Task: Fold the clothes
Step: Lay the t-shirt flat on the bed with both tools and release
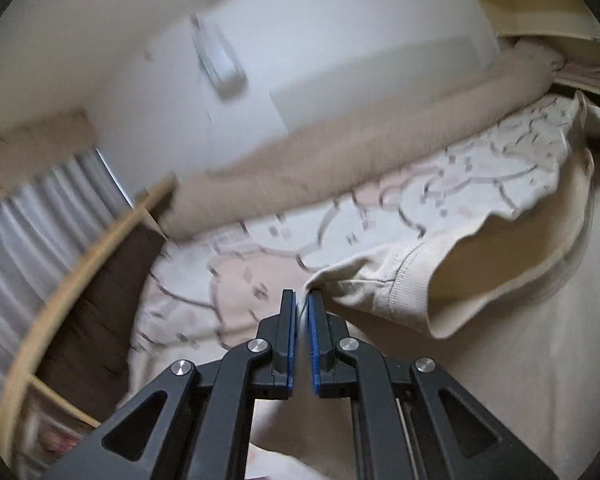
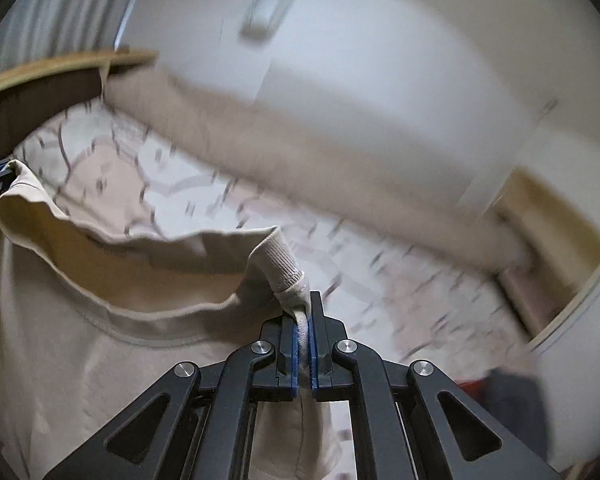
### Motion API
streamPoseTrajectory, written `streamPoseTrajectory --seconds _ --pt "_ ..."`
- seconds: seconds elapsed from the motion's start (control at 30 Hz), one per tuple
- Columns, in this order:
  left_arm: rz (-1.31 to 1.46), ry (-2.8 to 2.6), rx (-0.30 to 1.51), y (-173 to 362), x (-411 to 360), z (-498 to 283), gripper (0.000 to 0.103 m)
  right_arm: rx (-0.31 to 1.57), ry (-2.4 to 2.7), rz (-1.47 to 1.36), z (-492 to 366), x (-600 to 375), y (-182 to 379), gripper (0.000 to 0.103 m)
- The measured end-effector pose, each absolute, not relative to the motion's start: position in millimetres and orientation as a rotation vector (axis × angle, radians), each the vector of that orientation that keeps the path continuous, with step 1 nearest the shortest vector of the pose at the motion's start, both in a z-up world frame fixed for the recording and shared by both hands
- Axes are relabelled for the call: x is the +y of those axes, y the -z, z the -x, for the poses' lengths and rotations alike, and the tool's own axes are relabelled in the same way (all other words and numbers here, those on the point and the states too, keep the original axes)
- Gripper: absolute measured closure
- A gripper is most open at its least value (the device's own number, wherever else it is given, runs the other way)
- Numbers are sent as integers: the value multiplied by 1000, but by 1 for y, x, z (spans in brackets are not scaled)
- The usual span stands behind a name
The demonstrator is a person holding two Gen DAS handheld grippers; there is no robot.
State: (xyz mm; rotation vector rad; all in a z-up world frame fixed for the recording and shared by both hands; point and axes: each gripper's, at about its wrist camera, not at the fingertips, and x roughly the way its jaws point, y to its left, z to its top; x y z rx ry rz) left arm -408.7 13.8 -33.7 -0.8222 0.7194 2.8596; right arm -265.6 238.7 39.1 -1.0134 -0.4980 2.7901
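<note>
Two grippers hold one garment between them. Nearest in the right wrist view, the right gripper (image 2: 305,300) has its blue-padded jaws pinched almost together on a bunched, ribbed band of a cream garment (image 2: 80,320), with cloth running through the narrow gap and hanging below. Nearest in the left wrist view, the left gripper (image 1: 302,296) is closed to a thin slit, and a corner of the same cream garment (image 1: 500,360) sits at its tips, held there. The left gripper's blue pad also shows at the left edge of the right wrist view, where the fabric's far corner meets it.

The garment hangs as a loose open loop between the two grips — its edge sags and its body drops away below both grippers. It is held above the bed, not lying flat on it.

Just beyond lies one bedsheet (image 1: 380,216), pale with a line-drawn pattern of rounded shapes and small dashes. Behind it runs one long beige bolster or rolled blanket (image 1: 340,144) against the white wall (image 1: 340,40). One light wooden bed rail (image 1: 80,272) curves on the left, with dark brown padding inside it. A pleated pale curtain (image 1: 32,224) hangs beyond that. One white wall-mounted unit (image 1: 220,60) sits high up — too blurred to identify. A wooden shelf (image 1: 548,12) stands at the far right.

No writing or labels can be read; the background is motion-blurred.
</note>
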Motion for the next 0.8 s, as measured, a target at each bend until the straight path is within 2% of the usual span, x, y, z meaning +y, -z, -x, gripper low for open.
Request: streamPoseTrajectory --seconds 0.1,0.13,0.17,0.33,0.53,0.57,0.6,0.63,0.7,0.8 --pt "931 -2846 664 65 10 437 94 -475 -2736 1125 313 237 13 99" --pt "935 -2866 686 70 25 439 99 -470 -2723 1150 334 239 25 99" --pt "930 -2890 711 76 28 441 99 -466 -2708 1170 349 234 39 99" --pt "1038 -2866 636 82 30 477 99 -505 -2642 1204 434 224 84 99" --pt "1217 -2629 573 141 32 500 97 -525 -2546 1342 511 234 141 99" --pt "1235 -2595 589 151 36 496 95 -527 -2524 1374 518 235 152 99" --pt "1256 -2543 620 166 42 491 86 -530 -2502 1406 525 236 164 99" --pt "1272 -2496 649 180 46 486 70 -532 -2479 1437 532 236 176 99" --pt "1274 -2430 695 199 53 474 55 -532 -2459 1459 530 241 194 99" --pt "1288 -2351 694 217 56 461 55 -515 -2454 1479 523 250 209 99"
